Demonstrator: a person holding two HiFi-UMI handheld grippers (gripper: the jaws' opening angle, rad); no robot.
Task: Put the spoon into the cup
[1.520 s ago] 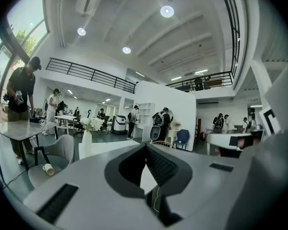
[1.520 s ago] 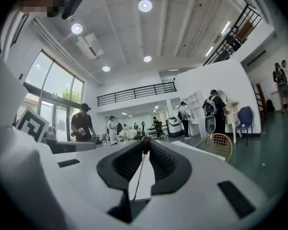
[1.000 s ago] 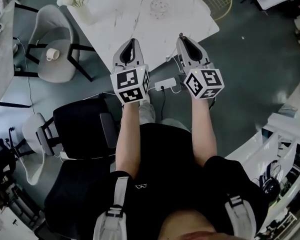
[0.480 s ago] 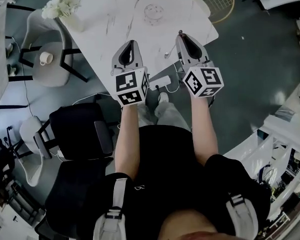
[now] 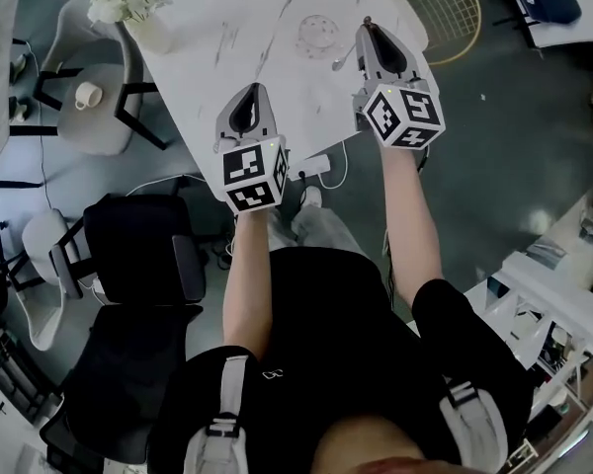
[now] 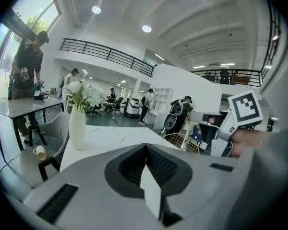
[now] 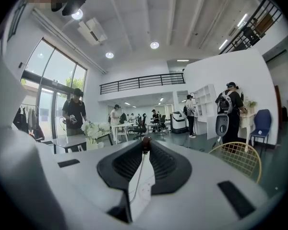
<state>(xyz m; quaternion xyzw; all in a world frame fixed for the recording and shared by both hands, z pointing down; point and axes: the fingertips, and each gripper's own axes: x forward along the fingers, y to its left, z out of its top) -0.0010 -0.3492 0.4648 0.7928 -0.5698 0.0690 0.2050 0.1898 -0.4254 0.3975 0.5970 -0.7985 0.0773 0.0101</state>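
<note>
Gripping: right gripper (image 7: 145, 143) has its jaws clamped on a thin silvery metal spoon (image 7: 139, 172). The handle runs edge-on up the gap, and its dark reddish tip pokes out at the jaw tips. In the head view the spoon's other end shows just left of the right gripper (image 5: 367, 28), above the white marble tabletop (image 5: 237, 28).

Left gripper (image 6: 145, 147): jaws together, nothing between them. It hangs over the near table edge, lower in the head view than the right one.

Clear glass cup (image 5: 319, 36) stands on the table, just left of the right gripper's tips, close to the spoon but not touching it.

White vase with white flowers (image 6: 78, 126) sits at the far-left corner. Gold wire chair (image 7: 237, 159) is beyond the right side.
</note>
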